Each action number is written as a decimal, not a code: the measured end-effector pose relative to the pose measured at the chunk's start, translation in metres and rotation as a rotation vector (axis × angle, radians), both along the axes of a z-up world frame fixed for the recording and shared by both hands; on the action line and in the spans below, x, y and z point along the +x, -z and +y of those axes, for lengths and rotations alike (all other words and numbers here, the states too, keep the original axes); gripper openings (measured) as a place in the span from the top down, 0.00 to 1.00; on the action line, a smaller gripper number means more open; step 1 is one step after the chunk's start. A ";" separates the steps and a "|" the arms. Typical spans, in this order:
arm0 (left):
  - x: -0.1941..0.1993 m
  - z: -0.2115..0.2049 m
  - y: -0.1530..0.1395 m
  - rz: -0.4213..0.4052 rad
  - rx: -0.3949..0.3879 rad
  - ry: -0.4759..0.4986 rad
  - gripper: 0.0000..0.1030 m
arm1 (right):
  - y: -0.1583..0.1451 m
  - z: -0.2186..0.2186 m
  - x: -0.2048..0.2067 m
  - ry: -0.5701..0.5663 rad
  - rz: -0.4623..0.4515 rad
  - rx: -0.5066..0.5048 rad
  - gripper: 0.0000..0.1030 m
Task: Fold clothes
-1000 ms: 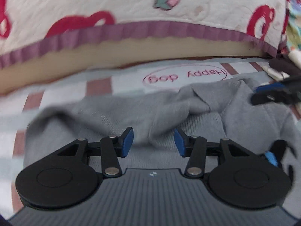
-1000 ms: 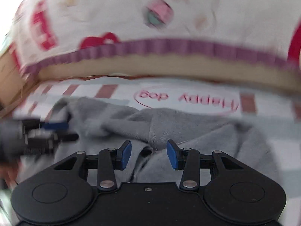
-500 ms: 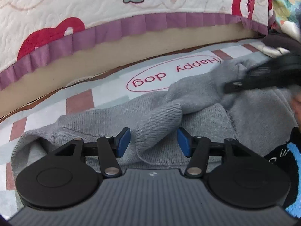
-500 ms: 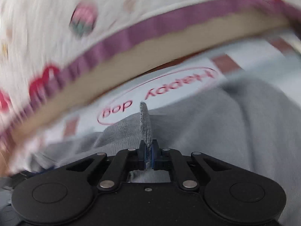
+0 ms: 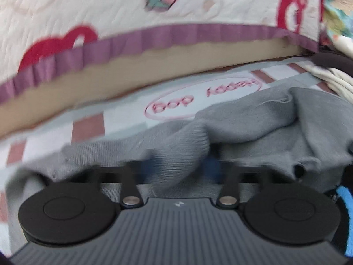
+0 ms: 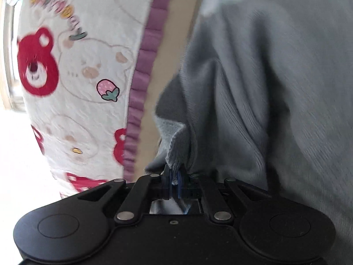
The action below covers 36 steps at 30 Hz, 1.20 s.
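Looking along the left gripper (image 5: 176,165), we see its jaws spread wide, with a thick roll of the grey knitted sweater (image 5: 253,128) bulging up between the blurred blue pads. The pads stand apart on either side of the roll; whether they touch the knit we cannot tell, since that part of the left wrist view is smeared.

The sweater lies crumpled on a checked sheet of pale blue, white and brownish-red squares (image 5: 88,128). A pink oval print reading "Happy dog" (image 5: 203,100), upside down to us, sits on the sheet just beyond the sweater's far edge. A loose pale thread shows at the sweater's upper right fold.

Behind the sheet runs a tan band, and above it a white quilted cover with red bears, strawberries and a purple ruffled trim (image 5: 154,37). Coiled off-white cord (image 5: 333,79) lies at the far right, near the sweater's corner.

On the right wrist view the scene is turned sideways: the quilted cover fills the left, the purple trim runs top to bottom. The right gripper (image 6: 175,182) has its jaws pressed together on a small corner of the sweater, and a tab of fuzzy knit sticks up from between the blue pads. From that pinch the fabric rises and spreads across the whole right half of the view, hanging in long folds.
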<state>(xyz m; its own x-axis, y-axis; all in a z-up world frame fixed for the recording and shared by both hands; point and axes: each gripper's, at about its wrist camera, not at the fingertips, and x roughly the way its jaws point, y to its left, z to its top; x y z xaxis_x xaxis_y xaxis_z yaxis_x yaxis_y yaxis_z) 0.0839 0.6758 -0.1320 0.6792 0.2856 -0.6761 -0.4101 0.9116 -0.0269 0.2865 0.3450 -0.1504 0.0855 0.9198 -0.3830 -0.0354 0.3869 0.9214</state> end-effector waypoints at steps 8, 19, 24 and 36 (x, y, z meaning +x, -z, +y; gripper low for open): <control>-0.025 0.047 -0.013 -0.165 -0.289 -0.130 0.89 | -0.068 0.031 -0.024 -0.057 -0.675 -0.756 0.86; -0.031 0.054 -0.020 -0.211 -0.365 -0.159 0.89 | -0.063 0.149 0.023 -0.299 -0.651 -0.689 0.29; -0.037 0.064 -0.030 -0.222 -0.348 -0.201 0.89 | -0.042 0.154 0.044 -0.328 -0.616 -0.542 0.89; -0.040 0.082 -0.021 -0.268 -0.464 -0.279 0.89 | -0.004 0.102 0.104 -0.175 -0.326 -0.254 0.63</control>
<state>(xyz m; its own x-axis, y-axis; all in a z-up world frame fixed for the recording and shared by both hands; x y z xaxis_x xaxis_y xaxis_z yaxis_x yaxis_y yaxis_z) 0.0437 0.7576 -0.1105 0.7847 0.1940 -0.5888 -0.5565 0.6388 -0.5312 0.3904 0.4474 -0.1468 0.0913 0.8113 -0.5775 -0.3935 0.5621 0.7275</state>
